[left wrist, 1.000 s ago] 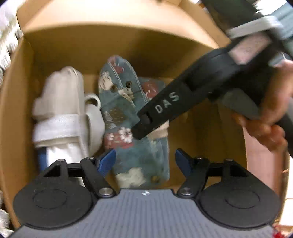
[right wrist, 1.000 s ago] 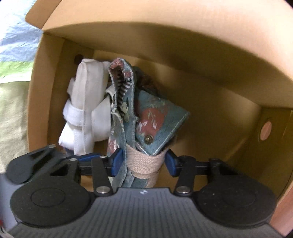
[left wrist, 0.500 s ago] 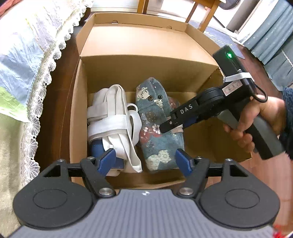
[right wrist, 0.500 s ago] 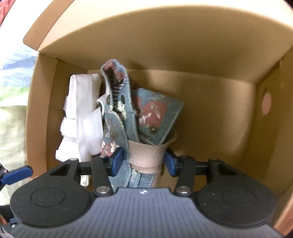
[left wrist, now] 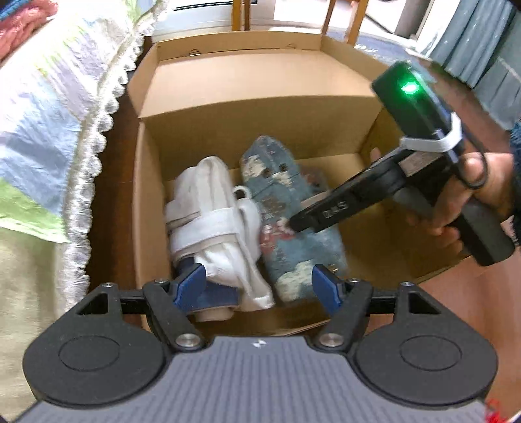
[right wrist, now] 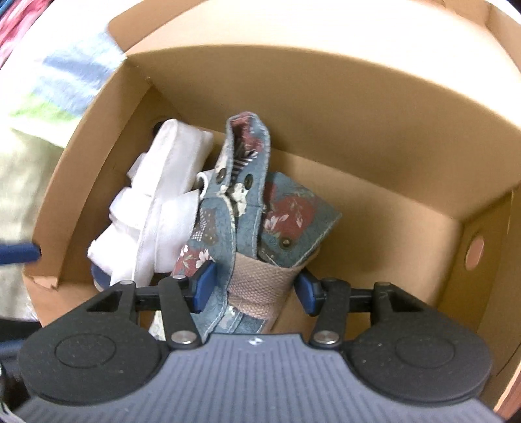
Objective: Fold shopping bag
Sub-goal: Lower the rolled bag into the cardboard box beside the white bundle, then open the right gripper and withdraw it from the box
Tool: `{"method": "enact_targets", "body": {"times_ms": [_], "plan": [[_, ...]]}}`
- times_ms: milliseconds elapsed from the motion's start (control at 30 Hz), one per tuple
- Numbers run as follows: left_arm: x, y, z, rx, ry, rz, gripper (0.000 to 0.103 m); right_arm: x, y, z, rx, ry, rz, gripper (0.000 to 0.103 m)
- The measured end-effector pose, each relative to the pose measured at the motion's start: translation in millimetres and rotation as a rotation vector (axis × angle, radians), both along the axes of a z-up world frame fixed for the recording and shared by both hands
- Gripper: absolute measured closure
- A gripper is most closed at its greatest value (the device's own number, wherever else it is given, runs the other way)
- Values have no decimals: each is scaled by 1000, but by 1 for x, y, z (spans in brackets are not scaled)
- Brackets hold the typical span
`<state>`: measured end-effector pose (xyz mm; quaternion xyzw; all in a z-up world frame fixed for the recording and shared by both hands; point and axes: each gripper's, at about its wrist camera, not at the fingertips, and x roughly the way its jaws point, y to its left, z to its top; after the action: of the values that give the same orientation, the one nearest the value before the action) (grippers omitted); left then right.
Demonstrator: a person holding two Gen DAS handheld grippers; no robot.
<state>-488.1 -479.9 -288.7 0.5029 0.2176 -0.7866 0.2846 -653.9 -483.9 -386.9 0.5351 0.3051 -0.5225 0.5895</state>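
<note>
A folded blue floral shopping bag (left wrist: 294, 227) bound by a beige strap (right wrist: 260, 286) lies in an open cardboard box (left wrist: 143, 208), beside a folded white bag (left wrist: 211, 224). My right gripper (right wrist: 254, 288) reaches into the box with its fingers on both sides of the strapped floral bag (right wrist: 247, 208); the blue pads stand a little off the strap. It also shows in the left wrist view (left wrist: 299, 223), low over the bag. My left gripper (left wrist: 259, 288) is open and empty, held above the box's near edge.
A quilted bedspread with a lace edge (left wrist: 65, 136) hangs left of the box. The box's flaps (left wrist: 247, 78) stand open. Wooden chair legs (left wrist: 338, 19) and a curtain (left wrist: 482, 39) lie beyond. The right half of the box floor (right wrist: 390, 260) is bare.
My left gripper has pulled back up out of the box, which now shows whole. My right gripper has backed up slightly and its jaws have widened around the strapped floral bag.
</note>
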Motion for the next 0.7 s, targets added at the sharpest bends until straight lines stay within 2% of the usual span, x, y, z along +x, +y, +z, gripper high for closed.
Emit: {"method": "enact_targets", "body": {"times_ms": [100, 233, 433, 533, 600, 700], "plan": [[5, -3, 1, -27, -26, 33, 31, 1, 2, 2, 12, -17, -42, 52], [8, -2, 4, -93, -62, 46, 30, 9, 8, 10, 9, 7, -122, 50], [15, 0, 0, -104, -105, 43, 29, 11, 22, 20, -22, 11, -209, 49], [22, 1, 1, -111, -119, 53, 29, -15, 23, 33, -41, 5, -247, 49], [27, -1, 4, -103, -109, 77, 29, -18, 33, 46, -74, 9, -266, 49], [34, -2, 10, -97, -89, 107, 27, -9, 53, 71, -141, 38, -285, 40]]}}
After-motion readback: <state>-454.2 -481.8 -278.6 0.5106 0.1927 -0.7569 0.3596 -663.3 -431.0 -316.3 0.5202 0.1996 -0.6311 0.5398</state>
